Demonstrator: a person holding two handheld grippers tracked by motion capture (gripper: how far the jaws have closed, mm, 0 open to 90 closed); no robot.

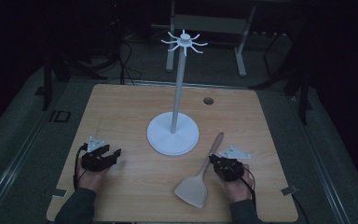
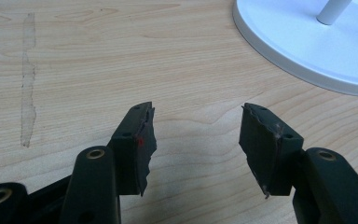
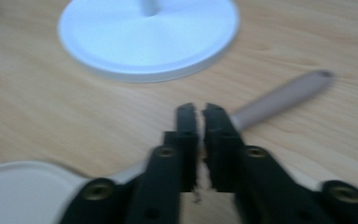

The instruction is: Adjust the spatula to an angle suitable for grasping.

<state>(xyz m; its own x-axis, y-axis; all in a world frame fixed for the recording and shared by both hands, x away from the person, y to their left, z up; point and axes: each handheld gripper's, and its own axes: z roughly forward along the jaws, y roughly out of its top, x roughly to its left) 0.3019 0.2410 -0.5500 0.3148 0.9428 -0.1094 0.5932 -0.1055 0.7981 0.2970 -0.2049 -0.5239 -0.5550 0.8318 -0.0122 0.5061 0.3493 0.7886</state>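
Hand-held gripper [image 2: 196, 140] jaws apart, wooden table [image 2: 98, 60], white base [image 2: 298, 42]

Your counter [image 1: 121, 112] reads as pale wood-grain laminate, smooth and matt, with a dull streak of residue near your left claw [image 2: 196, 140], whose black pads [image 2: 142, 144] look rough and torn at the edges, set in matt black plastic with brass-coloured rivets. The stand [image 1: 173, 135] looks like smooth white plastic or painted metal, faintly satin on its round base. Your right claw [image 3: 198, 140] sits on a spatula [image 1: 196, 184] of smooth, matt beige material, likely plastic or silicone.
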